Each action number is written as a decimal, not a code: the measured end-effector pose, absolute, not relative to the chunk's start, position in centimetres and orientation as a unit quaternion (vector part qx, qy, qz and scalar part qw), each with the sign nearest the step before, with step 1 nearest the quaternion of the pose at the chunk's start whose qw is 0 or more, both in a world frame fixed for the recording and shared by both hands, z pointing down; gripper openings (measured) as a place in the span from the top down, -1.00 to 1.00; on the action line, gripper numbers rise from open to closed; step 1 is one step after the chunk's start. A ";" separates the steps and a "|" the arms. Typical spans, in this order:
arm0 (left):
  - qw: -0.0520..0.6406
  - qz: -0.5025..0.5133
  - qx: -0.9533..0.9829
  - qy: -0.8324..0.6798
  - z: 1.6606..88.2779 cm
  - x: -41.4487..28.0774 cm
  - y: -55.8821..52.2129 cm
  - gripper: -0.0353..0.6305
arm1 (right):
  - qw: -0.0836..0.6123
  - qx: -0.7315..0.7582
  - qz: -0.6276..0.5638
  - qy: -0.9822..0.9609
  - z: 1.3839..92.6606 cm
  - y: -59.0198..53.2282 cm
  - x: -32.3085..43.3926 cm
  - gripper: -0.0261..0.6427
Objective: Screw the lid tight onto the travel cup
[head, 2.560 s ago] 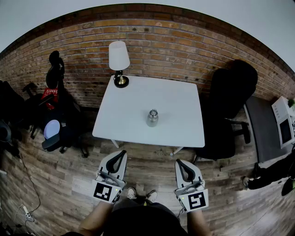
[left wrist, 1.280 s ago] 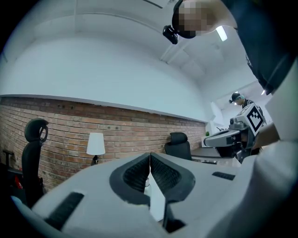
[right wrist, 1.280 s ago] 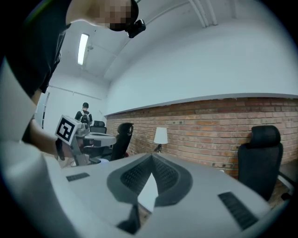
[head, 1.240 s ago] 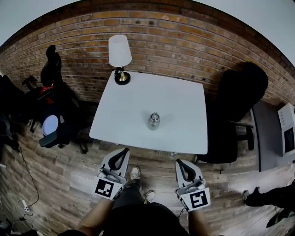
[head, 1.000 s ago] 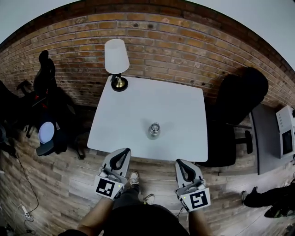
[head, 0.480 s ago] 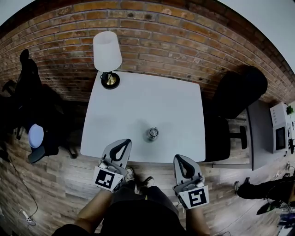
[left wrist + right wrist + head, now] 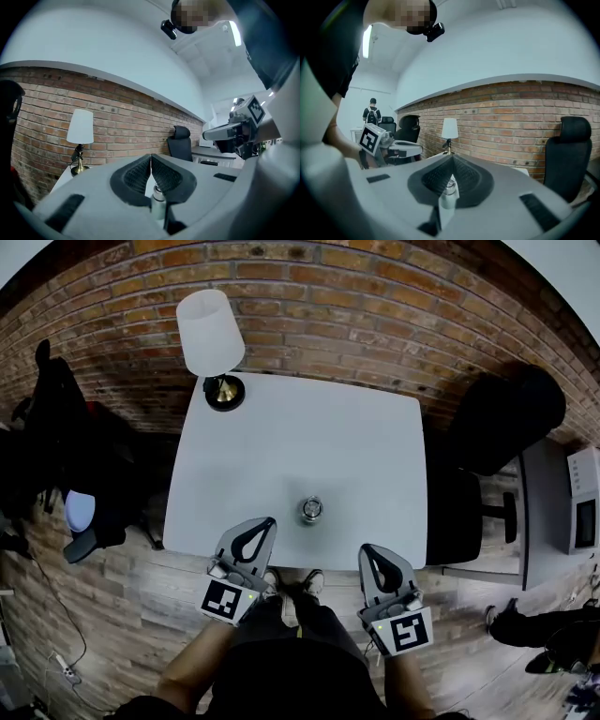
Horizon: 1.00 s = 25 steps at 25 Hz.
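Both empty with jaws together, left gripper (image 7: 265,524) and right gripper (image 7: 368,551) hang short of the travel cup (image 7: 311,510) ahead, tightening not started yet.

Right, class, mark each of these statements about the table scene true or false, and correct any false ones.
1. The travel cup stands upright on the white table. True.
2. The left gripper is clamped on the cup. False: its jaws are together on nothing, apart from the cup.
3. A lamp with a white shade stands at the table's far left corner. True.
4. The right gripper has its jaws wide open. False: they are shut, with nothing between them.
5. A plate lies on the table beside the cup. False: only the cup and the lamp are on it.
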State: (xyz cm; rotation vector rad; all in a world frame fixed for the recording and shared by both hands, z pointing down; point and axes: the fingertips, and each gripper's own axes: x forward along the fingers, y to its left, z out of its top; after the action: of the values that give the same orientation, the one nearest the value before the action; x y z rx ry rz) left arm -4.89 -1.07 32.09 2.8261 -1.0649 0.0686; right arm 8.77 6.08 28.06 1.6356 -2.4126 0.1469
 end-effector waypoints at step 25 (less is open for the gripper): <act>0.100 0.065 0.955 -0.271 46.3 0.7 -2.2 0.17 | 0.126 0.459 0.061 -0.877 39.6 -0.4 7.0 0.74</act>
State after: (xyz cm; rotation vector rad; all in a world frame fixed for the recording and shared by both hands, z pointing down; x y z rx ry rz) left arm 0.67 -2.16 46.35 2.8235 -0.8023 0.1915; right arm 7.03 -0.39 39.61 1.3363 -2.5556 0.1791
